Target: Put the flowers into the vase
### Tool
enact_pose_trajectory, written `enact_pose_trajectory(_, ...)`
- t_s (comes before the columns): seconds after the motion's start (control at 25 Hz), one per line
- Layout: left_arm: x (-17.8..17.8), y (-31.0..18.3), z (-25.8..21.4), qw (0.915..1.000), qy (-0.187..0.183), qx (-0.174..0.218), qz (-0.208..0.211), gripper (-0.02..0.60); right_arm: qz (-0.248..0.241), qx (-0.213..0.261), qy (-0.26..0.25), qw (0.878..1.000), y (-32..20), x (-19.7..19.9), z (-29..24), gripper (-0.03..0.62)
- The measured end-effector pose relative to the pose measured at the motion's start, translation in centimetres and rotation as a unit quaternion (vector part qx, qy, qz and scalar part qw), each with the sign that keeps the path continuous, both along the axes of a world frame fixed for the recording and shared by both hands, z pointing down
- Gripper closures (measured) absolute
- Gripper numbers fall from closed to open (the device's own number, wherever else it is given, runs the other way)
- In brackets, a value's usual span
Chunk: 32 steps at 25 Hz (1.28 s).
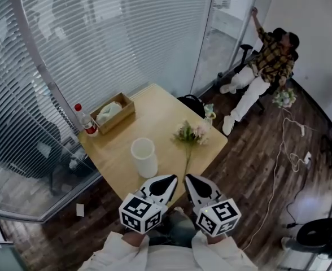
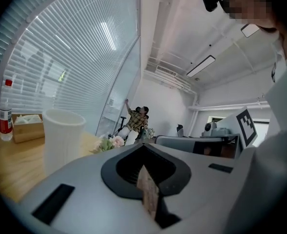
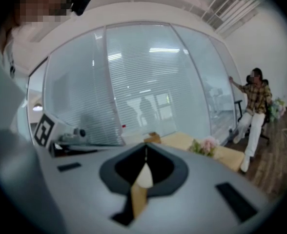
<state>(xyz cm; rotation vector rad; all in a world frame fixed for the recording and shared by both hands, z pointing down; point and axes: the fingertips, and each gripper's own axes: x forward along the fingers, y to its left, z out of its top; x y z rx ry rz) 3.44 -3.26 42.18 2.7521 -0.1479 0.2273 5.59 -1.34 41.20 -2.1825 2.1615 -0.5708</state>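
Head view: one vase (image 1: 144, 157), one bottle (image 1: 85, 120), one flower bunch (image 1: 191, 134) lying flat.

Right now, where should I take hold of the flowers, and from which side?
Probably the bare stem, not the blooms. The flowers lie flat, stem pointing to the near table edge, so bring the right hand-held gripper from there.

The white vase (image 1: 144, 157) is a plain cylinder and stands upright, just ahead of the left gripper (image 1: 170, 179) fingertips and slightly to their left. The pink flowers (image 1: 192, 132) with green leaves lie flat farther ahead. Their thin stem points back toward the right gripper (image 1: 189, 178) fingertips.
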Motion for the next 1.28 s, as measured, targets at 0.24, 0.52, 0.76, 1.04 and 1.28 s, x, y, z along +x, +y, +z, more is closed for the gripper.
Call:
enact_pose_trajectory(0.24,3.0,-1.7,0.1,0.9998,-0.005,-0.003,-0.018,0.574,-0.019,-0.010,-0.016,1.000,-1.6,3.0,0.7,0.583)
enact_pose_trajectory(0.52,6.9,-3.2,0.6,0.9987,-0.020,-0.007,-0.046,0.574,-0.056,-0.020,-0.020,0.998,-3.5,7.1,0.8,0.583)
enact_pose_trajectory(0.76,9.5,-4.4,1.1,0.9975,-0.019,-0.015,-0.067,0.574,-0.088,-0.027,-0.025,0.995,-4.8,9.2,1.7,0.583)
enact_pose_trajectory(1.04,10.8,-3.5,2.9,0.9950,-0.047,-0.026,-0.085,0.574,-0.106,-0.034,-0.044,0.993,-5.0,11.4,2.8,0.583)
enact_pose_trajectory(1.28,10.8,-3.7,2.8,0.9949,-0.034,-0.042,-0.085,0.574,-0.112,-0.042,-0.065,0.991,-4.9,11.2,3.9,0.583)
